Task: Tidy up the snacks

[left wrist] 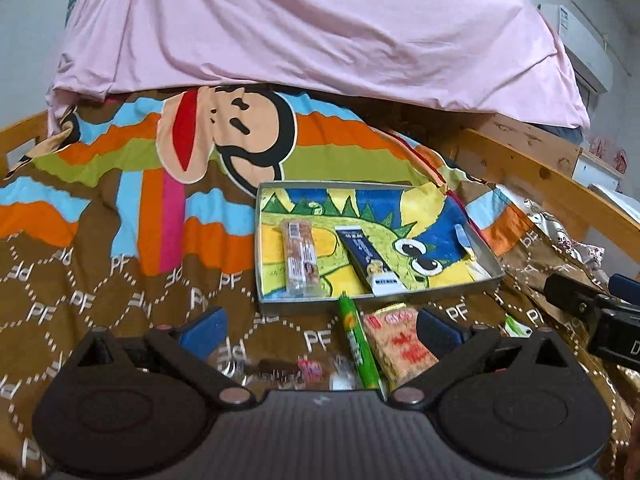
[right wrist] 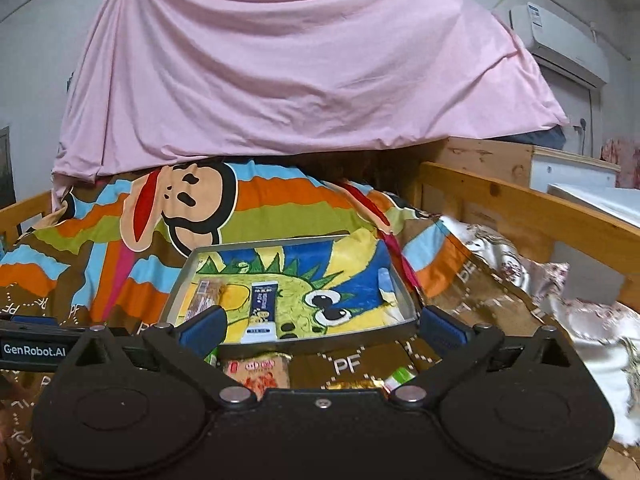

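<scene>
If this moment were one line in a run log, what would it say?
left gripper: open, empty | right gripper: open, empty | shallow grey dinosaur-print tray: two snack bars inside | green tube, orange packet: outside on bedspread

Shallow metal tray (left wrist: 494, 278) sits flat on the bed, two bars inside: a tan snack bar (left wrist: 299, 259) left, a dark blue bar (left wrist: 366, 254) right. Green stick (left wrist: 357, 342) and, seemingly, an orange cracker pack (left wrist: 402, 343) lie just outside.

Blurred snack wrappers (left wrist: 310, 370) near fingers (left wrist: 204, 330)
</scene>
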Motion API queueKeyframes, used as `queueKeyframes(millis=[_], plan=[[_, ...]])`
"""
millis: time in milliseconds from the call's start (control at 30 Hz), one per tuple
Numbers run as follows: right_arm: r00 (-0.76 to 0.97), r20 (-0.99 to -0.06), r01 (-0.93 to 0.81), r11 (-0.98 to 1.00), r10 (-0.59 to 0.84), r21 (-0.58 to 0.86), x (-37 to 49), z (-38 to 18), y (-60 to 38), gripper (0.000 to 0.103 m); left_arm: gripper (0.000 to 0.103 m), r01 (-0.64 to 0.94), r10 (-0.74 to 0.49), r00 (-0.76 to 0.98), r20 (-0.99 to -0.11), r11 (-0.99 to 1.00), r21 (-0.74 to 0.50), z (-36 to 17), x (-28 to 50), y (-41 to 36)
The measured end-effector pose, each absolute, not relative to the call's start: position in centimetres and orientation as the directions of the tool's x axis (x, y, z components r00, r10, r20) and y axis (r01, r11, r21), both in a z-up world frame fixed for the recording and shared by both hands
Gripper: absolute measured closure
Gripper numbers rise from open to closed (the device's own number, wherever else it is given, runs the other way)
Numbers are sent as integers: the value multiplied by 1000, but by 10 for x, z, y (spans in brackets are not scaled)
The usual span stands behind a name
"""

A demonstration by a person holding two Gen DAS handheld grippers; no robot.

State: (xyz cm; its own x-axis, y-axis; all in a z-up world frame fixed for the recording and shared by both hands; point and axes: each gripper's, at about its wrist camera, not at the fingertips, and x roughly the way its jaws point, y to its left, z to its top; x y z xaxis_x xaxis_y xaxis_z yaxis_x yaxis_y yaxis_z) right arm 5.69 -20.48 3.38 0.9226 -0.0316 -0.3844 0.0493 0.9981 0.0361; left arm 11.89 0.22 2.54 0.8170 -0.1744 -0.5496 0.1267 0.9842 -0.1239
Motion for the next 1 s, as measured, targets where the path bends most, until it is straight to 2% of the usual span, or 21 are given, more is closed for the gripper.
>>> queueKeyframes(millis=[300, 467, 567, 733, 1000], plan=[[876, -477, 91, 996, -71, 18, 19, 23, -206, 1, 0, 82, -118, 797, -593, 993, -88, 23, 77, 11], [851, -520, 100, 995, -72, 26, 3, 16, -206, 1, 0, 99, -131, 777, -616, 991, -85, 18, 55, 13], [851, -508, 137, 990, -134, -31, -6, 16, -200, 1, 0, 119, -143, 768, -624, 990, -80, 15, 45, 11], [847, -512, 120, 990, -140, -72, -15, 14, -193, 1, 0, 129, -124, 774, -621, 991, -37, 15, 34, 4], [840, -527, 122, 991, -132, -54, -20, 14, -195, 1, 1, 97, -111, 771, -627, 994, -56, 14, 31, 9]])
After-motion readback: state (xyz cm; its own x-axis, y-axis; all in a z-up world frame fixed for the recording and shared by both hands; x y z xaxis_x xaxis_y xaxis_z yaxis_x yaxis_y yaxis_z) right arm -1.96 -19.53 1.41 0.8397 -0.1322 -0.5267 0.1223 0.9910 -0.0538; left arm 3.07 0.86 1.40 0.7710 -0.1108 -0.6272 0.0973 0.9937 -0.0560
